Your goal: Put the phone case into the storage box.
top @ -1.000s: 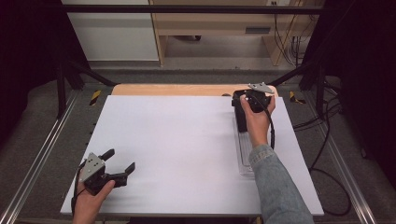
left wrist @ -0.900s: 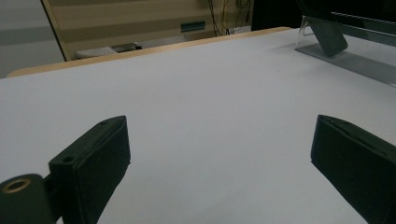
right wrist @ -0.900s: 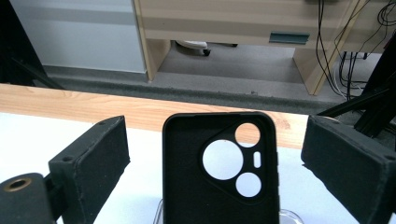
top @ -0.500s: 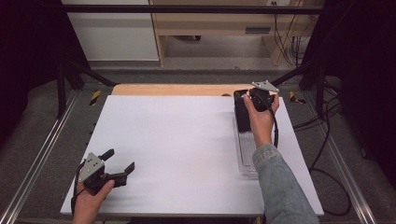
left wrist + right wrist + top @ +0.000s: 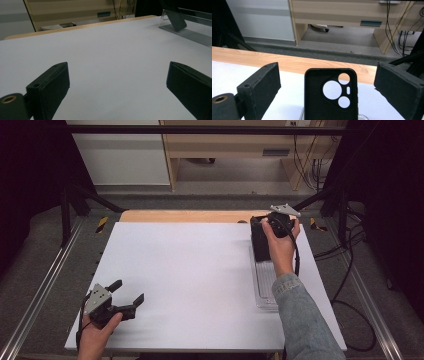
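The black phone case [image 5: 331, 93] stands upright at the far end of a clear plastic stand [image 5: 265, 282], near the far right corner of the table [image 5: 200, 270]. In the right gripper view it sits between the jaws of the right hand-held gripper [image 5: 327, 87], which are spread wide, released, and touch it on neither side; its camera cut-outs face the camera. In the high view the person's right hand [image 5: 280, 242] holds that gripper just over the case, with the sleeve [image 5: 305, 320] lying along the right side of the table above the stand.

The left hand-held gripper [image 5: 127, 292] rests low at the near left corner, well apart from the case, jaws released and holding nothing. Its own view looks across bare white surface to the stand [image 5: 185, 30] in the far right.

The table top is plain white, with a strip of light wood [image 5: 185, 216] along its far edge. Metal rails [image 5: 45, 285] run down both sides. Beyond are a grey floor, a wooden desk [image 5: 337, 12] and hanging cables [image 5: 312, 155]. A black cable [image 5: 350, 285] trails off the right side. The whole middle of the table lies open between the two grippers; the case sits close to the far and right edges.
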Demonstrator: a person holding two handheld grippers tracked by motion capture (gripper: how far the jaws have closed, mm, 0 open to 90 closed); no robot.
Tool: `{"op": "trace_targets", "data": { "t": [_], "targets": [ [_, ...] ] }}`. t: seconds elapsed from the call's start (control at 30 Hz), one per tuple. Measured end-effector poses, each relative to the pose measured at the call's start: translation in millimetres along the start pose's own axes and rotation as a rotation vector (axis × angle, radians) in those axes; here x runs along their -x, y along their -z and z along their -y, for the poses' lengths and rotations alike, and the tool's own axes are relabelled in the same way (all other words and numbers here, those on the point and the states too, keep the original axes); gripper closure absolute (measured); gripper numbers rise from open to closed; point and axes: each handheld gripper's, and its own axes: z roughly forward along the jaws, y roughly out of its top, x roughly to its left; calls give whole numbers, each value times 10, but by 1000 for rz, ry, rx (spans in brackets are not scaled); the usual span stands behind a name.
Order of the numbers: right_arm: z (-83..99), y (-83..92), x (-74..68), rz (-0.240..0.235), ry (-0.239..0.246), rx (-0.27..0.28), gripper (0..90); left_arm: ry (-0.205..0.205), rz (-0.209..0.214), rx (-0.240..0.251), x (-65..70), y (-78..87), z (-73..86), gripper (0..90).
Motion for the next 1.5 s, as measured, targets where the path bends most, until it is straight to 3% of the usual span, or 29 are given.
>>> {"op": "trace_targets", "data": {
  "t": [1.0,1.5],
  "targets": [
    [-161,274,89,-55,-16,60,61,-3,-13,-2,-20,8,2,51],
    [-202,405,60,-100,8,69,58,-2,-14,-4,-17,3,4,50]
  ]
}}
